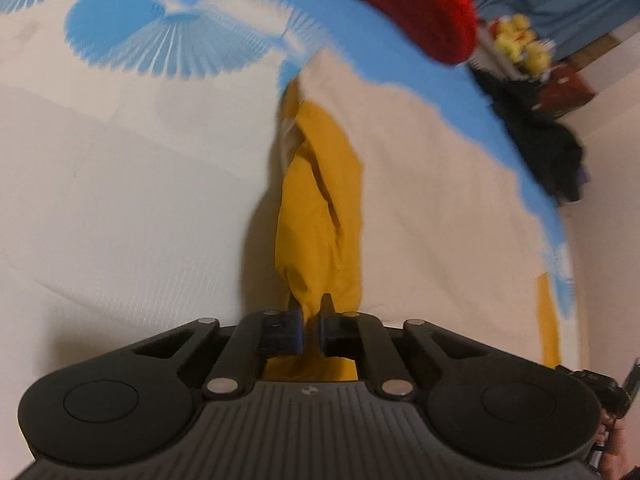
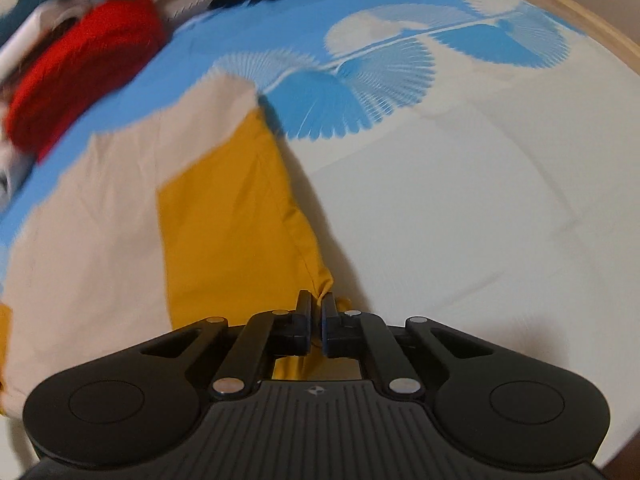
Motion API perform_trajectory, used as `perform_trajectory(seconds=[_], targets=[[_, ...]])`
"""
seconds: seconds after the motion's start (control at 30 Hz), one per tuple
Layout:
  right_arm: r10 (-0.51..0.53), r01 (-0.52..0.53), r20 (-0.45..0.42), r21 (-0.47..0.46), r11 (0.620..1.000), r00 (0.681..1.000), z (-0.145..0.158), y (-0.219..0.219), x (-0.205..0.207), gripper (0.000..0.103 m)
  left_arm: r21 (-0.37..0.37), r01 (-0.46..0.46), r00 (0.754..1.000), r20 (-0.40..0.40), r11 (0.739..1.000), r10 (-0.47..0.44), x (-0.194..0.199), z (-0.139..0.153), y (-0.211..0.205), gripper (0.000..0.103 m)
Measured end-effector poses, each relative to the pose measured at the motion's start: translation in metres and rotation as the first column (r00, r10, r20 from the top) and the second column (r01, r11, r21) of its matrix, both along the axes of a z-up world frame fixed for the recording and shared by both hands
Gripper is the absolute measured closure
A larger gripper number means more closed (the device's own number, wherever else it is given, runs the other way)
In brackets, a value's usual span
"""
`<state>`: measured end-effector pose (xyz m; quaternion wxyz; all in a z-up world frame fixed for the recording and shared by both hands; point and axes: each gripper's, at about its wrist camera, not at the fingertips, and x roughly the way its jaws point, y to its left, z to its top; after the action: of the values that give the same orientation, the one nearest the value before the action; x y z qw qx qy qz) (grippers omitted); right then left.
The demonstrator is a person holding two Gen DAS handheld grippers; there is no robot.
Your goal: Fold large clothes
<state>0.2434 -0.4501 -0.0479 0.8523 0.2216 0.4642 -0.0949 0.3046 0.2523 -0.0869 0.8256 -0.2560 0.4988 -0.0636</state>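
Observation:
A large garment in mustard yellow and beige lies on a bed with a blue and white fan-print cover. My left gripper is shut on a bunched yellow edge of the garment, which rises as a crumpled ridge ahead of the fingers. My right gripper is shut on a yellow corner of the same garment, whose beige part spreads flat to the left. The bed cover lies to the right.
A red cloth lies at the far side of the bed, seen too in the right wrist view. Dark clothes and yellow items sit beyond the bed's edge. A wooden bed frame borders the bed.

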Motion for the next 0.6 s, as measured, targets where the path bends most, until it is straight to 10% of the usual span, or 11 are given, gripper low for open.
perform_trajectory(seconds=[0.33,0.47,0.6], targets=[[-0.068,0.068,-0.064,0.009,0.998,0.996,0.027,0.016,-0.083,0.1,0.085,0.137,0.989,-0.072,0.987,-0.131,-0.062,0.031,0.006,0.094],[-0.16,0.141,-0.154,-0.129,0.982,0.975,0.013,0.017,-0.092,0.093,0.295,0.126,0.992,-0.045,0.947,-0.118,-0.081,0.045,-0.003,0.079],[-0.054,0.069,0.071,-0.23,0.971,0.996,0.047,0.037,-0.095,0.093,0.259,0.133,0.982,0.098,0.957,-0.163,-0.092,0.071,-0.025,0.068]])
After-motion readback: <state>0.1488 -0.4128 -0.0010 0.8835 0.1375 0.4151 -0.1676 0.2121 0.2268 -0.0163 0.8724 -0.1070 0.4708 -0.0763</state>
